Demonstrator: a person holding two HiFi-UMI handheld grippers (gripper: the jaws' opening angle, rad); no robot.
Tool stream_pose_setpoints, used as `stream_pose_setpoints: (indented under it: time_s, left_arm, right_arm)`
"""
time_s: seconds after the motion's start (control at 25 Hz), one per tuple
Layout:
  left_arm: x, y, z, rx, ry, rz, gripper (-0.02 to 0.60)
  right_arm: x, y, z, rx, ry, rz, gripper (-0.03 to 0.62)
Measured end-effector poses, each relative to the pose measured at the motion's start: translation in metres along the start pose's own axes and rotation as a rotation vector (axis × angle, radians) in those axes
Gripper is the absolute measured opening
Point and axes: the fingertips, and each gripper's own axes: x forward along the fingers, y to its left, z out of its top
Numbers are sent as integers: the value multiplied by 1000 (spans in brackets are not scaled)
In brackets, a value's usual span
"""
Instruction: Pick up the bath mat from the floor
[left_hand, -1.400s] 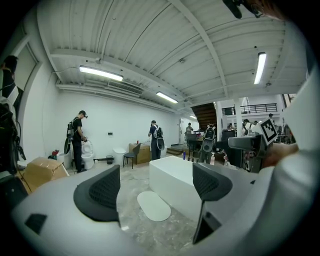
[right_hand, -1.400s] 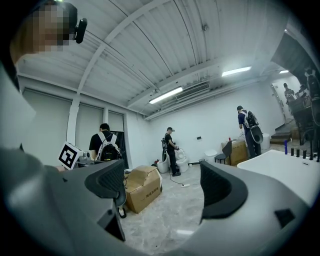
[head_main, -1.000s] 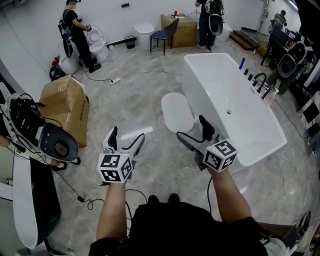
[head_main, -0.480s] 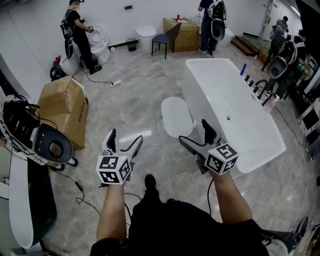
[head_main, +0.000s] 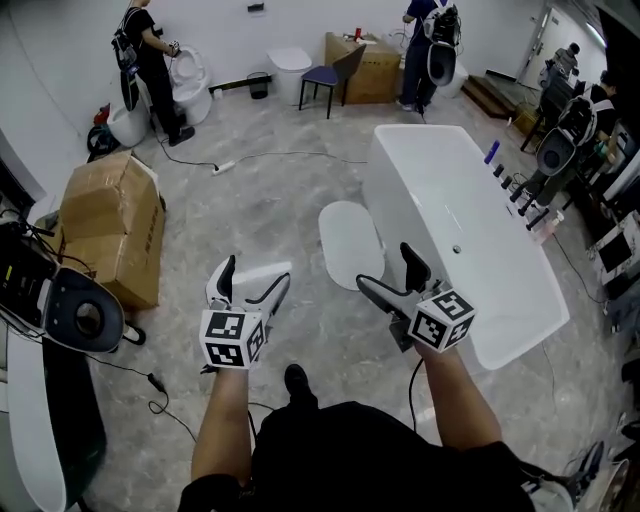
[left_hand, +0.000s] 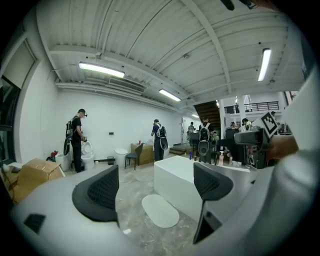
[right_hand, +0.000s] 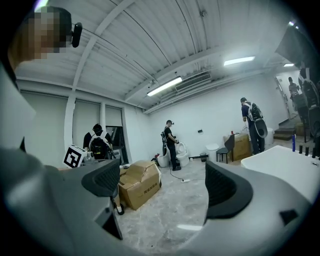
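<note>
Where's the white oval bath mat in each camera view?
Head view: white oval bath mat on the floor at centre, left of the white bathtub.
Left gripper view: the mat low centre, framed between the fingers, beside the tub.
Right gripper view: not in it.
Shared landmark: the bathtub, in all three views.

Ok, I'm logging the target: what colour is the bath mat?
The bath mat is plain white, beside the bathtub; clearest in the head view.
</note>
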Motion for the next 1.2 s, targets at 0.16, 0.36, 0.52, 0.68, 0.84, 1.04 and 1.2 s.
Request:
stream_pose_setpoints:
  time_s: [0.16, 0.36, 0.52, 0.68, 0.84, 1.04, 1.2]
  left_arm:
    - [33, 30, 17, 2, -22, -39, 466]
    - [61, 69, 31, -60, -19, -76, 463]
    - [72, 89, 41, -33, -41, -72, 463]
    - [78, 111, 49, -18, -59, -45, 463]
    - [81, 123, 46, -40, -66, -37, 463]
    - [98, 138, 44, -71, -76, -44, 463]
    - [124, 162, 42, -44, -23, -40, 463]
  right_arm:
    - [46, -11, 14, 8, 1, -2, 520]
    - [93, -19, 25, 14, -9, -10, 520]
    - [119, -20, 24, 21, -5, -6, 520]
    - [143, -15, 24, 22, 6, 9, 518]
    - [158, -19, 21, 28, 19, 21, 518]
    - [187, -31, 19, 47, 36, 41, 518]
    - [229, -47, 21, 85, 27, 67, 518]
